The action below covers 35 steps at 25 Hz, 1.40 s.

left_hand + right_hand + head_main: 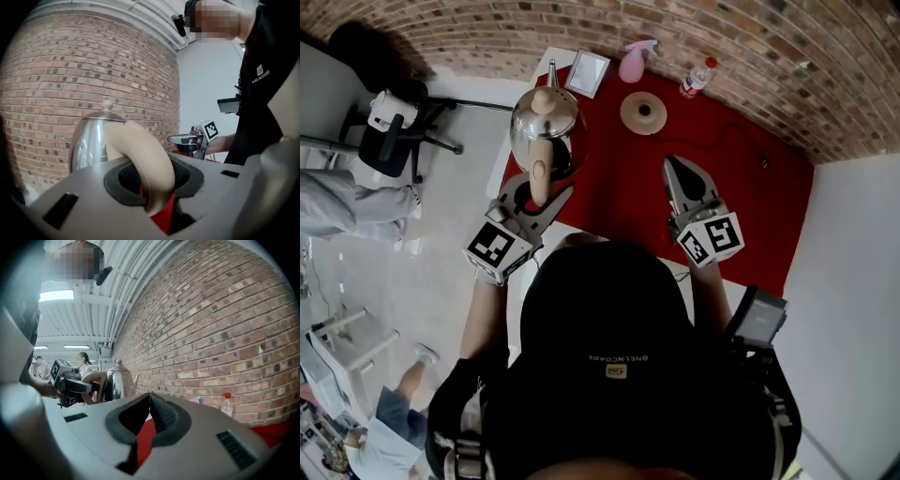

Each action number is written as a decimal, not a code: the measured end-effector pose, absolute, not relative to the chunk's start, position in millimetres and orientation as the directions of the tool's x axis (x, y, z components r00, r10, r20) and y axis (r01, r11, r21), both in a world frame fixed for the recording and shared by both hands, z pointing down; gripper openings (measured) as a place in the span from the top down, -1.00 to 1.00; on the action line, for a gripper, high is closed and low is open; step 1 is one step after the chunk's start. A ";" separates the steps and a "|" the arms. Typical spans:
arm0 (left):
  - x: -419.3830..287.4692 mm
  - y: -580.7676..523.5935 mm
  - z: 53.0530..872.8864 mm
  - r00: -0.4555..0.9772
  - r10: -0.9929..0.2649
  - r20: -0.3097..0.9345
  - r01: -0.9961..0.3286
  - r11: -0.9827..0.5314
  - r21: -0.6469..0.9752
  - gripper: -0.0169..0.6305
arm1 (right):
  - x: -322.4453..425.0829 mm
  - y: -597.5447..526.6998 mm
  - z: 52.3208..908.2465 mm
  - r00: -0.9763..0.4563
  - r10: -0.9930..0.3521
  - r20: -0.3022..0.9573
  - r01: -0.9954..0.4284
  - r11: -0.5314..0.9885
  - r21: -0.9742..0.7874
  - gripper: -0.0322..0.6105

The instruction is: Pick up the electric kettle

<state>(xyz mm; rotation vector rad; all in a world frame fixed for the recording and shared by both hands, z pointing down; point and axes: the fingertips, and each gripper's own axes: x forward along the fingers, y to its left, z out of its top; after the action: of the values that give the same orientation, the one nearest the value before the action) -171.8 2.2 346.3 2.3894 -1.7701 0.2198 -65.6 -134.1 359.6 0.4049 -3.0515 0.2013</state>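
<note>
Red table [619, 187], kettle [546, 117] over its left edge, gripped by left tool [539, 192]

Cream kettle handle [143, 152] tight in left claw [153, 183]

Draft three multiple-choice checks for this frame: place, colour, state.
1. Where does the pink plastic spray bottle stand? A on the red tablecloth, at its far edge by the brick wall; B on the floor; C on a shelf.
2. What colour is the curved handle of the shiny steel kettle? A black; B beige; C blue.
3. The left gripper is: A open; B shut on the handle; C out of view.
Answers: A, the bottle stands on the cloth next to the wall; B, it looks pale beige in every view; B, its fingers clamp the handle.
</note>
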 end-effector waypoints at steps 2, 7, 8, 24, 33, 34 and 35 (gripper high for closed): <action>-177.9 11.1 347.8 0.263 -0.942 0.210 -0.965 -0.260 0.043 0.61 | -75.5 -129.1 359.1 -0.970 -0.230 0.075 -0.238 0.964 -0.119 0.88; -189.6 27.2 347.9 0.220 -0.953 0.207 -0.976 -0.215 0.047 0.61 | -95.6 -120.0 360.0 -0.979 -0.185 0.086 -0.194 0.974 -0.119 0.88; -190.8 29.2 348.2 0.214 -0.955 0.207 -0.977 -0.209 0.047 0.61 | -99.2 -118.5 360.5 -0.981 -0.176 0.088 -0.185 0.976 -0.118 0.88; -208.0 42.3 356.9 0.174 -0.963 0.205 -0.984 -0.161 0.079 0.61 | -124.7 -108.3 363.3 -0.985 -0.141 0.102 -0.153 0.981 -0.122 0.88; -212.9 35.4 355.7 0.190 -0.961 0.202 -0.981 -0.176 0.085 0.61 | -128.7 -113.9 365.1 -0.981 -0.164 0.107 -0.177 0.975 -0.131 0.88; -212.4 34.3 356.0 0.194 -0.960 0.203 -0.980 -0.180 0.084 0.61 | -127.9 -114.7 365.4 -0.980 -0.166 0.108 -0.180 0.975 -0.133 0.88; -212.3 33.3 356.2 0.197 -0.959 0.201 -0.980 -0.185 0.080 0.61 | -127.7 -115.4 365.5 -0.980 -0.168 0.108 -0.182 0.974 -0.134 0.88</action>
<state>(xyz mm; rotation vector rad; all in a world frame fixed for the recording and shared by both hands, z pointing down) -212.3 33.3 356.2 2.2762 -1.8715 0.1562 -127.7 -115.4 365.5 0.2682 -3.0255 0.2193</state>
